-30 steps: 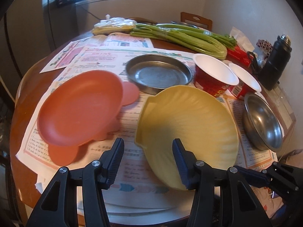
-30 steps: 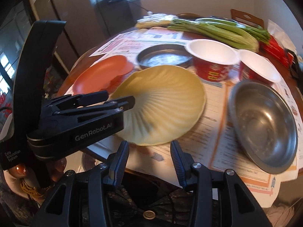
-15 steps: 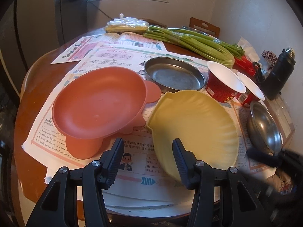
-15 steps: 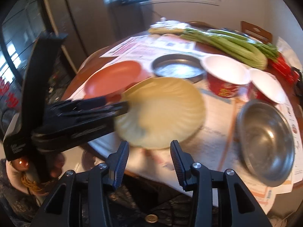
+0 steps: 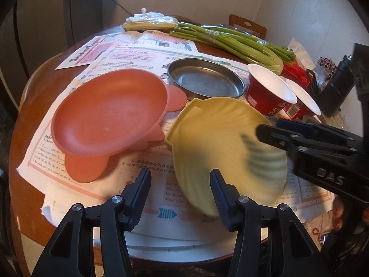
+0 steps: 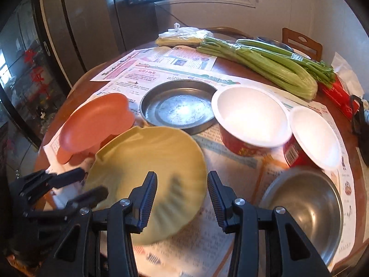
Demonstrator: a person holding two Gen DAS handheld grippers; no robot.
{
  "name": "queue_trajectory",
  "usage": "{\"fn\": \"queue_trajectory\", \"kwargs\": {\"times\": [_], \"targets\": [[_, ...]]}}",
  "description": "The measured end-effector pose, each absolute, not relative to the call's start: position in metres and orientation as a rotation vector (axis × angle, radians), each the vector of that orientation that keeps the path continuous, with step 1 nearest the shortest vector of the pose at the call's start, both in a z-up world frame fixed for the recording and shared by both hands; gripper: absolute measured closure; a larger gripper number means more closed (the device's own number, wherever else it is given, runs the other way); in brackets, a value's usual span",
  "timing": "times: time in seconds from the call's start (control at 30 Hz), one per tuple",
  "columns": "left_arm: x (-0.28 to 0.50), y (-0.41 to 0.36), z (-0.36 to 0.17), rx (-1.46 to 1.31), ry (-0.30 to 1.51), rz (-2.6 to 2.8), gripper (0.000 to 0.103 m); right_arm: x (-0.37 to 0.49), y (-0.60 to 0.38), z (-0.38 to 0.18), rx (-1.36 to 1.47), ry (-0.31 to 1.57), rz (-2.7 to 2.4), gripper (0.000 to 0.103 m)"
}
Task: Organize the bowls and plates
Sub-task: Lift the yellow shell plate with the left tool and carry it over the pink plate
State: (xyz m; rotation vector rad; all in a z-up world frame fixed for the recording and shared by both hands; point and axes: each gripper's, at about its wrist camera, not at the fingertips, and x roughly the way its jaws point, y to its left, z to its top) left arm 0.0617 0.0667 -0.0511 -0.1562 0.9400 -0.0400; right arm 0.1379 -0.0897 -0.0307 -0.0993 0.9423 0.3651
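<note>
At 9 o'clock on the desk (image 5: 34, 106) we find the orange plate (image 5: 108, 113), flat on the newspaper, its rim just beside the yellow shell plate (image 5: 219, 143) at centre. Our left tongs (image 5: 180, 194) stand part open and empty; the yellow plate's near edge lies in front of their right jaw, not between the pads. Our right tongs (image 6: 182, 196) are likewise parted with nothing gripped, hovering over the yellow plate (image 6: 147, 161); in the left view they cross in from 3 o'clock above its far rim. We judge the step in hand to be seizing the yellow plate for stacking. To do it well, we should bring one jaw under the rim and one over, close on the flat lip, not the ribbed bowl, then lift level. At 12 o'clock sits the steel pan (image 6: 178, 106); at 2 o'clock the two red cups (image 6: 251, 115); at 4 o'clock the steel bowl (image 6: 302, 212).
</note>
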Motion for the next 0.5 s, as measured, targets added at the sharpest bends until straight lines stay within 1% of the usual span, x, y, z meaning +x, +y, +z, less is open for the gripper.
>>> {"fn": "queue_trajectory", "kwargs": {"times": [0.5], "targets": [[0.062, 0.059, -0.055, -0.134, 0.958, -0.022, 0.048, 0.149, -0.096, -0.036, -0.103, 0.933, 0.330, 0.057]]}}
